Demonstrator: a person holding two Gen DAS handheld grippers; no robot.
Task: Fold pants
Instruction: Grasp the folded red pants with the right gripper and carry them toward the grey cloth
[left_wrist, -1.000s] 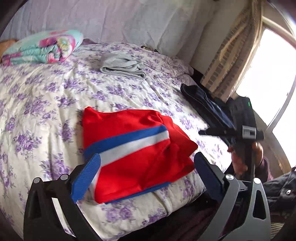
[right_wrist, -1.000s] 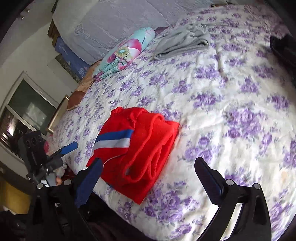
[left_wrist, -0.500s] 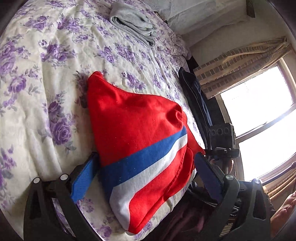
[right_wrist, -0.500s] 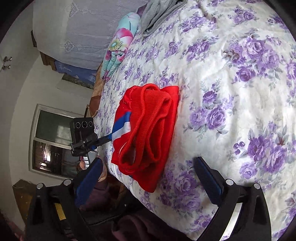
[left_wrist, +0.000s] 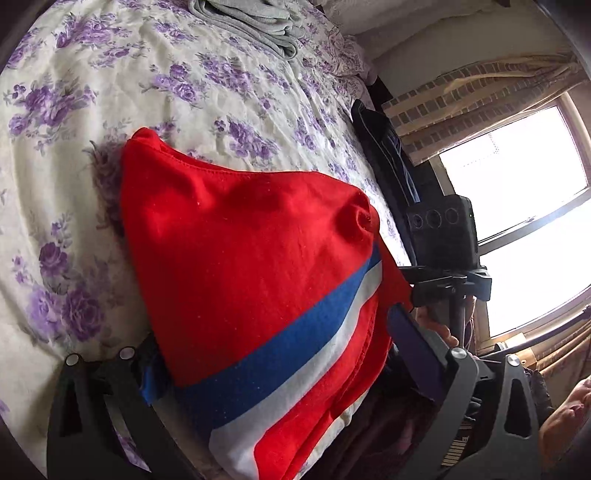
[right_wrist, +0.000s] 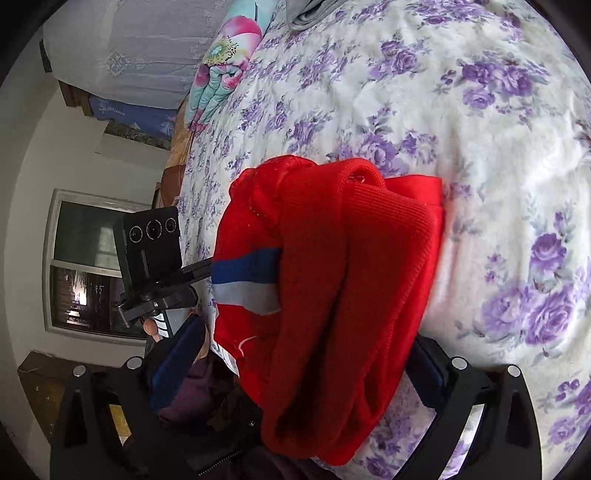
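The red pants (left_wrist: 243, 254), folded, with a blue and white stripe, lie at the near edge of the floral bed (left_wrist: 110, 92). My left gripper (left_wrist: 280, 354) is open with its blue pads on either side of the bundle's striped end. The pants show in the right wrist view (right_wrist: 332, 280) too, seen from the thick folded side. My right gripper (right_wrist: 303, 365) is open and straddles that side of the bundle. Each gripper shows in the other's view: the right one (left_wrist: 439, 254) and the left one (right_wrist: 151, 254).
Folded grey clothing (left_wrist: 255, 26) lies far up the bed. Dark clothes (left_wrist: 388, 147) lie at the bed's right edge by a curtained window (left_wrist: 517, 206). A floral quilt roll (right_wrist: 221, 66) lies by the headboard.
Both grippers have moved down and in toward the red pants, from hovering in front of them to straddling the bundle from opposite ends. The pants have stayed in place.
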